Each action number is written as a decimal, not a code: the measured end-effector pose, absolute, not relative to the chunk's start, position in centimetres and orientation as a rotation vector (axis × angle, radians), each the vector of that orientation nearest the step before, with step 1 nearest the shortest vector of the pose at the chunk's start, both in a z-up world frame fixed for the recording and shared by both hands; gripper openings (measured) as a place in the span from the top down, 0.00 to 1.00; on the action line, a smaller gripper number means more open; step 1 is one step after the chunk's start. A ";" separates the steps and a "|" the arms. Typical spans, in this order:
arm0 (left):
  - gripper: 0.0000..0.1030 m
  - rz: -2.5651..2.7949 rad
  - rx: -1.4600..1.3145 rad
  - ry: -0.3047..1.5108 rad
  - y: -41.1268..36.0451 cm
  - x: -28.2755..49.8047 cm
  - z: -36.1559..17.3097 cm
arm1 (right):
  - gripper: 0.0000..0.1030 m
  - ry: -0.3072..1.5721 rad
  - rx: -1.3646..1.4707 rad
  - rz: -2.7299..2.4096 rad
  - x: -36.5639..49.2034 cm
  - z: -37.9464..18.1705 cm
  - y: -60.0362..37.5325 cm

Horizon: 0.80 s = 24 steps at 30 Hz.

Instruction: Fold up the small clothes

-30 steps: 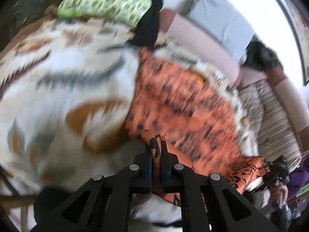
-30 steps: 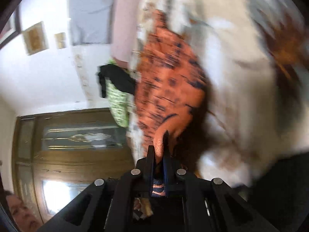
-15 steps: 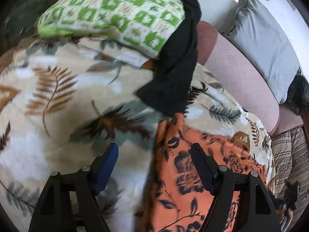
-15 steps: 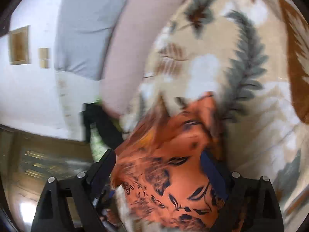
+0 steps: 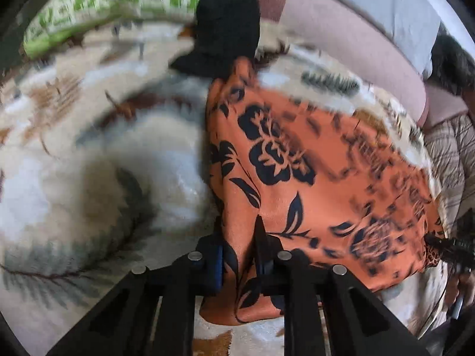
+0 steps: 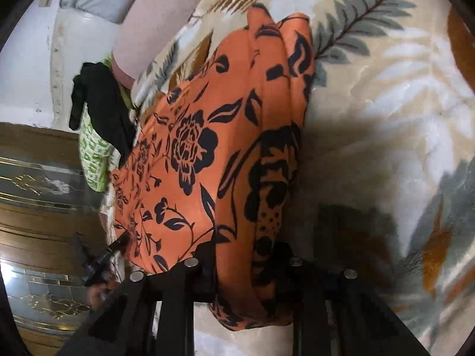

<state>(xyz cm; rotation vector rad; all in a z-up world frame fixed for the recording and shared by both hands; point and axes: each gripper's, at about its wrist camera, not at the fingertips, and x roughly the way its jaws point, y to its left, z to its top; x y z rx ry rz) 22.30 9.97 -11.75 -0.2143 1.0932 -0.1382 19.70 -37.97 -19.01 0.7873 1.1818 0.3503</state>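
An orange garment with a black flower print (image 5: 311, 178) lies on a leaf-patterned blanket (image 5: 89, 148). It also shows in the right wrist view (image 6: 213, 160), folded into a long shape. My left gripper (image 5: 239, 255) is closed on the garment's near edge, with cloth bunched between its fingers. My right gripper (image 6: 240, 261) is closed on the garment's other near edge, a thick fold of cloth between its fingers. The right gripper also shows small at the right edge of the left wrist view (image 5: 445, 244).
A black garment (image 5: 225, 29) lies over a green and white pillow (image 5: 118, 3) at the far end of the blanket. A pink sofa back (image 5: 341, 35) and a grey cushion (image 5: 386, 3) run behind. A wood and glass door (image 6: 44, 207) stands to the left.
Half a second ago both grippers were open over the garment's far end. Now both have come back to its near edge and closed on the cloth.
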 end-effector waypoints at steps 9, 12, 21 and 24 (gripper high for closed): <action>0.84 -0.183 -0.238 0.964 11.3 9.3 -5.6 | 0.82 1.047 0.753 0.420 9.8 -10.9 -37.2; 0.67 -0.150 -0.207 1.126 12.0 6.5 -12.7 | 0.62 1.150 0.738 0.359 5.1 -17.0 -36.5; 0.40 -0.146 -0.164 0.960 12.8 11.0 -8.8 | 0.28 0.986 0.792 0.216 5.4 -15.8 -40.8; 0.40 -0.162 -0.096 0.995 11.1 15.3 -10.3 | 0.28 0.998 0.753 0.205 9.0 -16.8 -41.4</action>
